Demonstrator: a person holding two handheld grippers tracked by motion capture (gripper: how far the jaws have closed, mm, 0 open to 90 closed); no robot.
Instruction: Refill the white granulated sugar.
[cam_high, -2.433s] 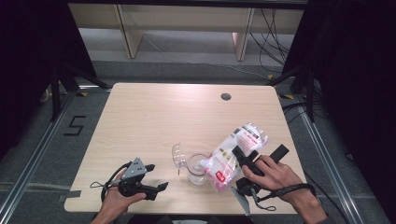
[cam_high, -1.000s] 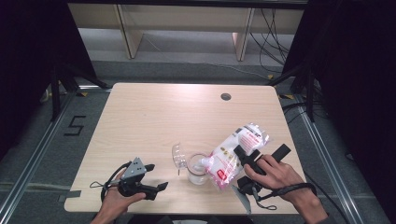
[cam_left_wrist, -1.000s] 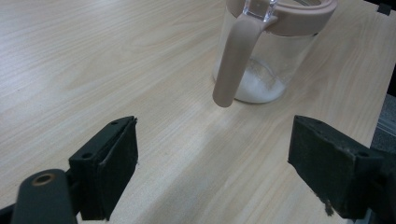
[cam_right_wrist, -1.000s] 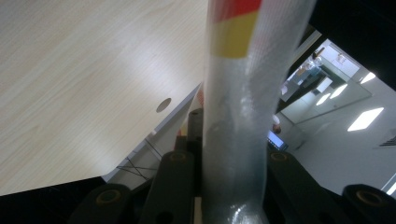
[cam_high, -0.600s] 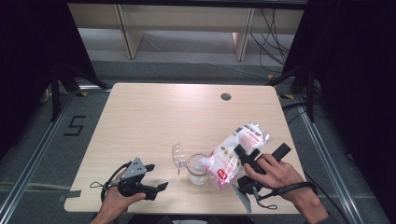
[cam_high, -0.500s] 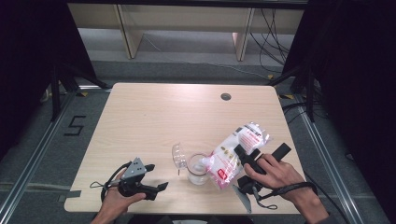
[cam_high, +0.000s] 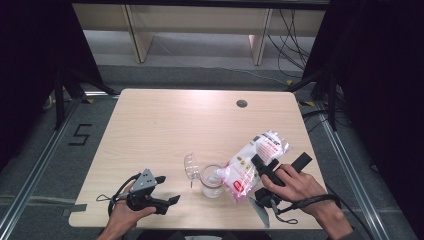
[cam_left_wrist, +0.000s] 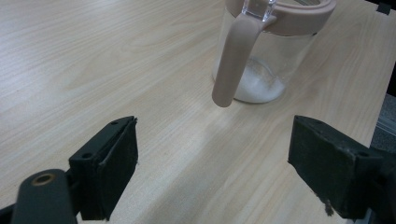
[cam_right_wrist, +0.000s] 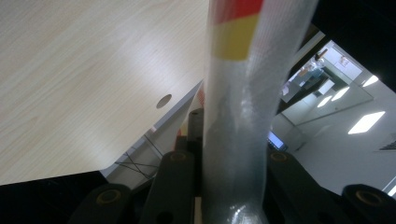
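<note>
A clear glass jar (cam_high: 212, 182) with a pink rim stands near the table's front edge, its lid (cam_high: 190, 168) flipped open to the left. In the left gripper view the jar (cam_left_wrist: 266, 65) has white granules at its bottom and a pink strap (cam_left_wrist: 231, 60) hanging down its side. My right gripper (cam_high: 270, 165) is shut on a white plastic bag (cam_high: 248, 162) with red print, tilted so its low end lies over the jar's mouth. The bag (cam_right_wrist: 243, 116) is pinched between its jaws (cam_right_wrist: 229, 186). My left gripper (cam_high: 167, 190) rests open and holds nothing, left of the jar (cam_left_wrist: 215, 168).
The light wooden table (cam_high: 165, 125) has a round cable hole (cam_high: 242, 103) at the back right. Dark curtains and stands flank the table, and shelving stands beyond its far edge.
</note>
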